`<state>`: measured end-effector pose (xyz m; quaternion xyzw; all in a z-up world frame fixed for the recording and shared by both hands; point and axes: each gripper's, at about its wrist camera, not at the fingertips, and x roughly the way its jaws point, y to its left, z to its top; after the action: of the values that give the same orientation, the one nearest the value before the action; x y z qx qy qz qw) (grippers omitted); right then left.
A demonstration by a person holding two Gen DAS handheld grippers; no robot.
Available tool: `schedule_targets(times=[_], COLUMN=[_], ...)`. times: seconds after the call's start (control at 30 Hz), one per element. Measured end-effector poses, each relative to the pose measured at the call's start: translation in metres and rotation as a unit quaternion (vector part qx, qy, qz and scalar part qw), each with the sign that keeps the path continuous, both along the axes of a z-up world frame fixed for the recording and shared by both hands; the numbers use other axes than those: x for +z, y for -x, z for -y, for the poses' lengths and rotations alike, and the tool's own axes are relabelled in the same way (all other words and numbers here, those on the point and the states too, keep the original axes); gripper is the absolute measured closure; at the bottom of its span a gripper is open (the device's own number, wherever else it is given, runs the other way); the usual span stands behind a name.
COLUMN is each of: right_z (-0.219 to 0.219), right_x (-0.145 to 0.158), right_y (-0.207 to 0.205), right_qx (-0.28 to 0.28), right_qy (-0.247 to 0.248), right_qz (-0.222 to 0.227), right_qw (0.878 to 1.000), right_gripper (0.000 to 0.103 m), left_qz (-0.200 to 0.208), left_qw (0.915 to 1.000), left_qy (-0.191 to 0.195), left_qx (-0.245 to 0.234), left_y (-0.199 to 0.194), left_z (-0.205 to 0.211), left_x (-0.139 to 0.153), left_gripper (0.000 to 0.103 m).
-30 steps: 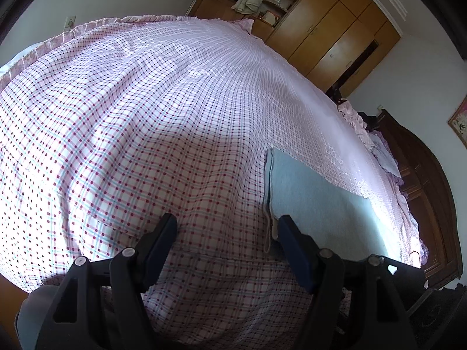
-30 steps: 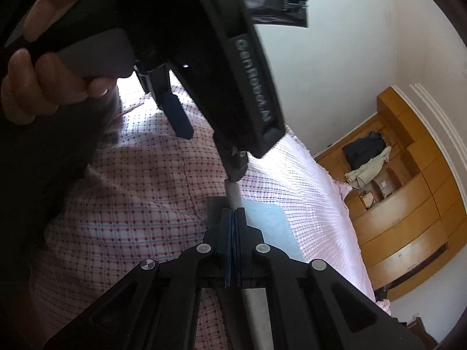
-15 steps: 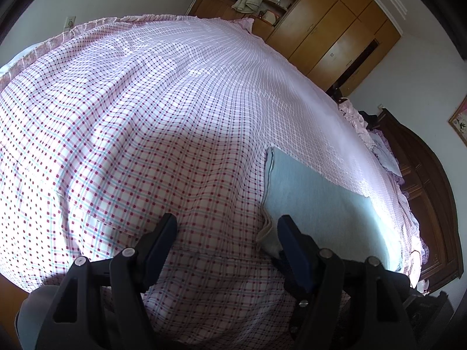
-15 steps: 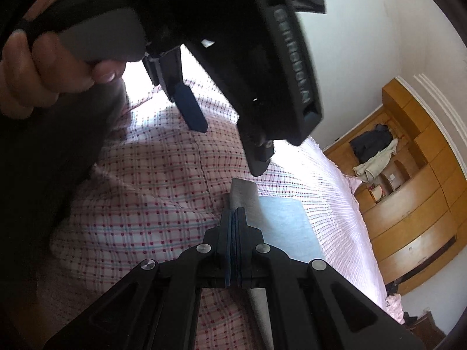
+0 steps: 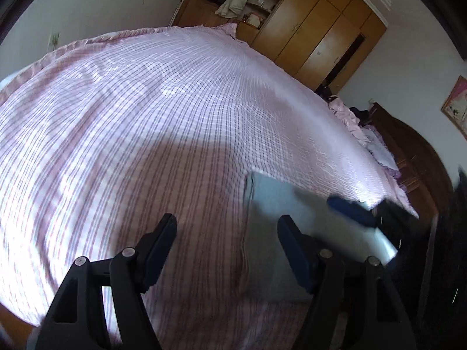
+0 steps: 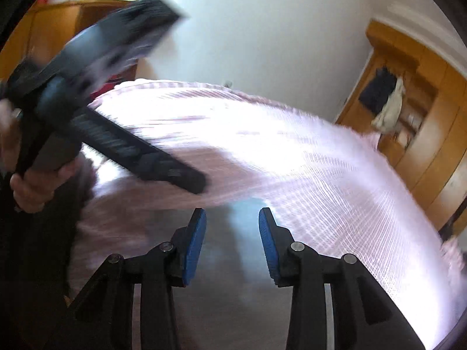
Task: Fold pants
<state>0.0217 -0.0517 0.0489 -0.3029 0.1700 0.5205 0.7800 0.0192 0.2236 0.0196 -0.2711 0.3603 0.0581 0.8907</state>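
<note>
Change: right tool has just let go, jaws parting, nothing between them.
Left tool: spread, empty.
Pants: folded pale-blue cloth pants flat on checked pink bed, near right.
Meaning: fold looks laid.

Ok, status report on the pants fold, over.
Left gripper open, empty. Right gripper just opened, nothing between its fingers. Folded pants flat on the checked bedspread. Nothing in the way.
</note>
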Motion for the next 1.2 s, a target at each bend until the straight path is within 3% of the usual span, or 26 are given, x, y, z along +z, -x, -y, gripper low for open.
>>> schedule_targets(times=[0.13, 0.23, 0.33, 0.43, 0.87, 1.2], right_z=[-0.014, -0.03, -0.03, -0.033, -0.045, -0.045], right_x=[-0.012, -0.031, -0.037, -0.039, -0.03, -0.034], right_y=[-0.055, -0.072, -0.079, -0.082, -0.065, -0.069], right_qx=[0.012, 0.028, 0.044, 0.059, 0.049, 0.02], right_qy=[0.022, 0.061, 0.064, 0.068, 0.06, 0.055], right_qz=[-0.058, -0.067, -0.095, -0.11, -0.068, -0.047], right_qw=[0.998, 0.996, 0.992, 0.99, 0.995, 0.997], right_gripper=[0.074, 0.074, 0.075, 0.103, 0.103, 0.103], left_qz=[-0.01, -0.019, -0.029, -0.026, -0.023, -0.026], left_qw=[0.9992, 0.9978, 0.9972, 0.9977, 0.999, 0.9986], left_qy=[-0.039, -0.063, -0.069, -0.062, -0.039, -0.047], left_qx=[0.005, -0.001, -0.002, 0.0, 0.003, 0.003], left_y=[-0.028, -0.038, -0.04, -0.039, -0.033, -0.032], left_z=[0.007, 0.012, 0.013, 0.01, 0.006, 0.01], left_x=[-0.004, -0.011, -0.017, -0.018, -0.018, -0.018], left_gripper=[0.028, 0.028, 0.028, 0.028, 0.028, 0.028])
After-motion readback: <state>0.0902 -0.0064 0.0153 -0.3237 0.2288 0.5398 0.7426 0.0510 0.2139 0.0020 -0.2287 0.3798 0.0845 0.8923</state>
